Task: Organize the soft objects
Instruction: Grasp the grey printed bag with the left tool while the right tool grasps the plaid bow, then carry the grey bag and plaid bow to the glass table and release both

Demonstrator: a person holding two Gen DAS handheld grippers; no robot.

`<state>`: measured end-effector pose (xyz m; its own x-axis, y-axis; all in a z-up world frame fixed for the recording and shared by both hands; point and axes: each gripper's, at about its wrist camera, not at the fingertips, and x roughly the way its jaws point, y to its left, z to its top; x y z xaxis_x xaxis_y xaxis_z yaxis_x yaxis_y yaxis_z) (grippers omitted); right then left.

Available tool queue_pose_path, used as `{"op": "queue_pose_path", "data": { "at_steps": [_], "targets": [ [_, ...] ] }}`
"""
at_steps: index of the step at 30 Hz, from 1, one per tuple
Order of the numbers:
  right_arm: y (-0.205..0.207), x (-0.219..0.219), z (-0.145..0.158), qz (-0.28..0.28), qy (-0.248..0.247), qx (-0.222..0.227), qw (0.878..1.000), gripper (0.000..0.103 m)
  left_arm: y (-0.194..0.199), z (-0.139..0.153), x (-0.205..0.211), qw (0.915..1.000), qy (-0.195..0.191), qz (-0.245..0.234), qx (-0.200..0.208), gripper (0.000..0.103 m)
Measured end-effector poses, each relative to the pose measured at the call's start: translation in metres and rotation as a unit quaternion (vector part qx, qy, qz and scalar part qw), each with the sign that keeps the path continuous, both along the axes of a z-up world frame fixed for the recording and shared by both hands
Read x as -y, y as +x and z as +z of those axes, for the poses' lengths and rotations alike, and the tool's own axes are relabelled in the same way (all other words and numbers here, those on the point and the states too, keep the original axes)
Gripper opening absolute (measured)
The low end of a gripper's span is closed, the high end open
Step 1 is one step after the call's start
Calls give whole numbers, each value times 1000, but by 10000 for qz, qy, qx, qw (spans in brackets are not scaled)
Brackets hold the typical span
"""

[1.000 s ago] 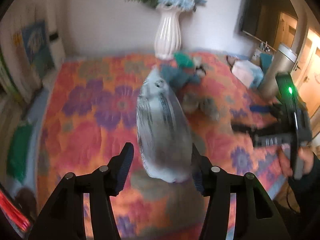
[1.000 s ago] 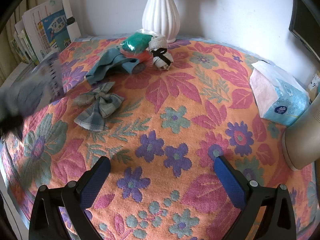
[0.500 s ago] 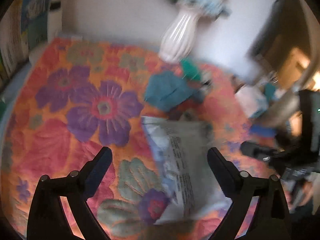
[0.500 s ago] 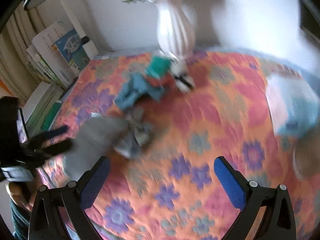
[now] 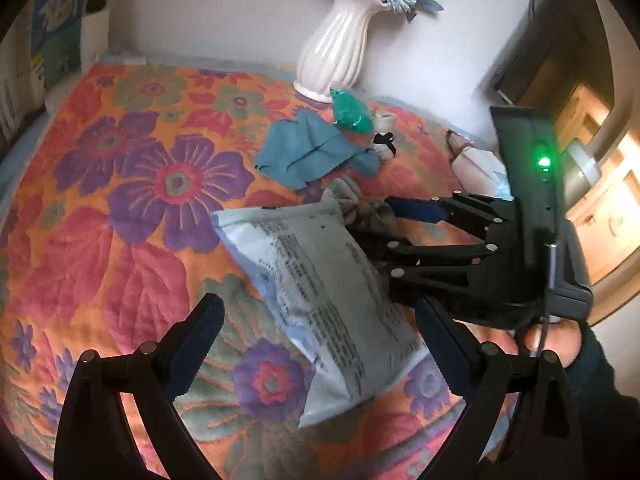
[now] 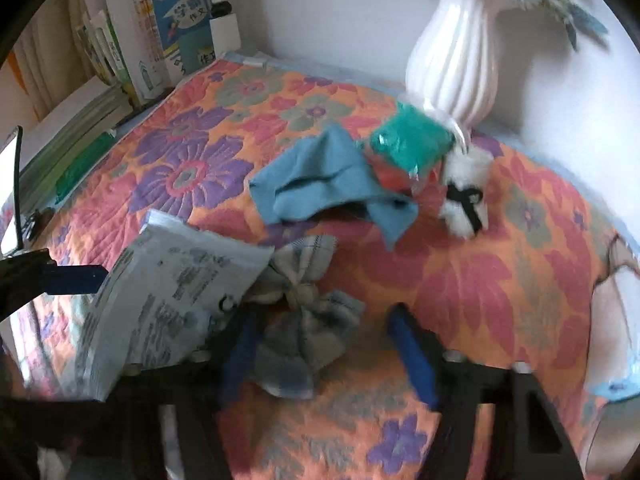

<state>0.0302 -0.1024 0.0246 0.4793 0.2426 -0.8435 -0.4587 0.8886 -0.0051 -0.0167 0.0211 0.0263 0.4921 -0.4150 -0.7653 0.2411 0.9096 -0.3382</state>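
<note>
Now, left wrist view: the left gripper (image 5: pixel 316 330) is wide open and holds nothing. The grey printed soft pack (image 5: pixel 320 292) lies flat on the flowered cloth (image 5: pixel 120 208), between its fingers but not touched. Behind the pack sits the plaid bow (image 5: pixel 360 208), w/ the right gripper (image 5: pixel 384 224) reaching in at it. Farther back: teal cloth (image 5: pixel 308 152), green pouch (image 5: pixel 350 112), white vase (image 5: pixel 340 48) w/ blue flowers in it.

Right wrist view: the right gripper (image 6: pixel 324 344) is partly open around the plaid bow (image 6: pixel 304 320); contact I cannot tell, blurred. The pack (image 6: pixel 168 292) is just left of the bow, touching it. The vase (image 6: pixel 460 56) stands at the back, approx. beside the white fluffy item (image 6: pixel 466 200).
</note>
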Motion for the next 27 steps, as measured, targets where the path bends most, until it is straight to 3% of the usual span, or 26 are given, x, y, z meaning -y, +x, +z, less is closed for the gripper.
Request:
{"op": "queue_pose_path", "data": {
  "at_steps": [1, 3, 11, 13, 14, 16, 17, 18, 20, 27],
  "targets": [
    [-1, 0, 0, 24, 27, 17, 10000, 48, 1, -2, 1, 9999, -93, -12, -69, 96],
    [-7, 2, 2, 38, -21, 75, 10000, 26, 2, -4, 3, 9999, -64, 78, -127, 96],
    [-74, 59, 7, -740, -318, 130, 9967, 24, 8, -15, 39, 9969, 722, 314, -6, 94],
    [-92, 79, 8, -821, -97, 30, 9966, 25, 7, -15, 43, 9933, 1030, 463, 227, 74],
    [-100, 86, 7, -847, -26, 12, 9964, 25, 6, -15, 45, 9896, 1283, 541, 356, 58],
    [-112, 94, 7, -873, 64, 82, 9961, 26, 2, -14, 43, 9892, 1283, 555, 438, 54],
    [-114, 96, 6, -867, 105, 110, 9961, 32, 1, -14, 40, 9899, 1211, 564, 474, 52],
    [-113, 95, 6, -895, 142, 100, 9958, 48, 0, -14, 37, 9907, 1139, 558, 499, 52],
    [-110, 91, 5, -922, 238, 87, 9954, 65, -1, -13, 34, 9916, 1058, 545, 507, 52],
    [-102, 68, -1, -950, 2, 312, 9950, 62, -1, -13, 38, 9939, 902, 362, 520, 53]
  ]
}}
